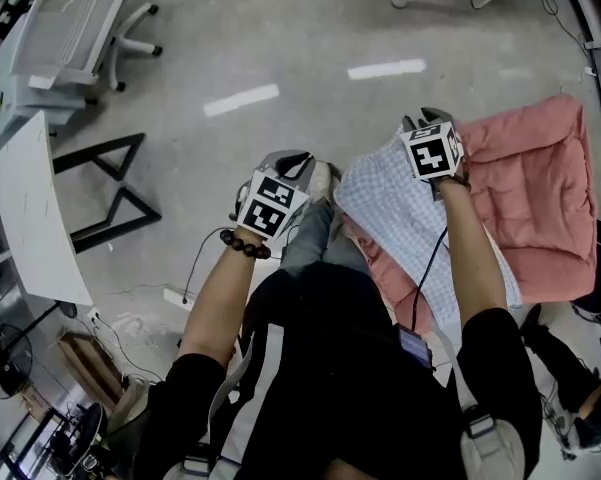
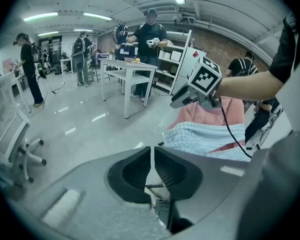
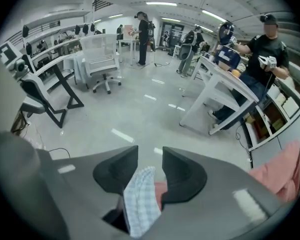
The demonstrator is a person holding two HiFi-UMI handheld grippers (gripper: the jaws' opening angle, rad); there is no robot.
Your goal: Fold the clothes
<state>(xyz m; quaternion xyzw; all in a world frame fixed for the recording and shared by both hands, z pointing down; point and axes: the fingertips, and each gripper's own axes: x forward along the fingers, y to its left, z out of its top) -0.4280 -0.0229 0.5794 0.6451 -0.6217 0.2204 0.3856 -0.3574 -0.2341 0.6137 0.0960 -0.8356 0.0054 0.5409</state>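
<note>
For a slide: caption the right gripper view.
Right gripper, jaws apart, blue checked cloth between them, pink cushion beneath.

Tongs (image 3: 150, 153) apart; blue checked cloth (image 3: 140, 199) between jaws, against left one; pink cushion (image 3: 278, 176) lower right.

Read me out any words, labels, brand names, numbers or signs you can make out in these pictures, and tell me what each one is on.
No readable text anywhere in these views.
Left marker cube: black and white square pattern only, no letters or numbers.
Right marker cube: the same kind of pattern, no letters or numbers.
Shelf unit: anything printed on the things there is too small to read.
</note>
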